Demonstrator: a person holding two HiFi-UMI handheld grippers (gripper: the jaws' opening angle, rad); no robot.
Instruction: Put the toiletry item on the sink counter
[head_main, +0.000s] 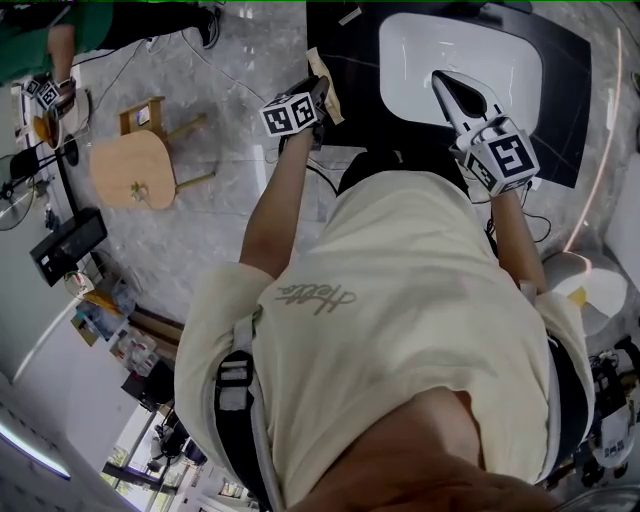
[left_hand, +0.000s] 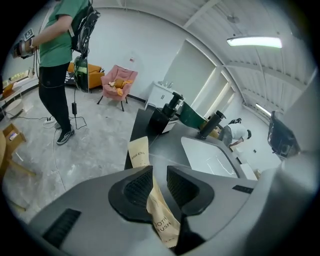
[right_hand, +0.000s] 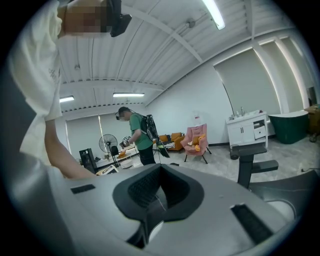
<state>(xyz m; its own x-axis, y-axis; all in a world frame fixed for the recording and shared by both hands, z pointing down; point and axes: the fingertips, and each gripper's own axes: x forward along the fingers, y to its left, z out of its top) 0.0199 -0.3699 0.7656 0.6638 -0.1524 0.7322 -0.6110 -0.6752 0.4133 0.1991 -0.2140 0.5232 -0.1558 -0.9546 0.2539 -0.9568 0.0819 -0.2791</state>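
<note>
A tan paper toothbrush packet is the toiletry item; my left gripper is shut on its lower half and its top sticks out past the fingertips. In the head view the left gripper holds the packet above the left end of the black sink counter. The same counter and white basin lie ahead in the left gripper view. My right gripper hangs over the white basin, its jaws together with nothing between them. The right gripper faces out into the room.
A black faucet and a black dispenser stand at the back of the counter. A wooden stool sits on the grey floor to the left. Another person in green stands further left, near a pink armchair.
</note>
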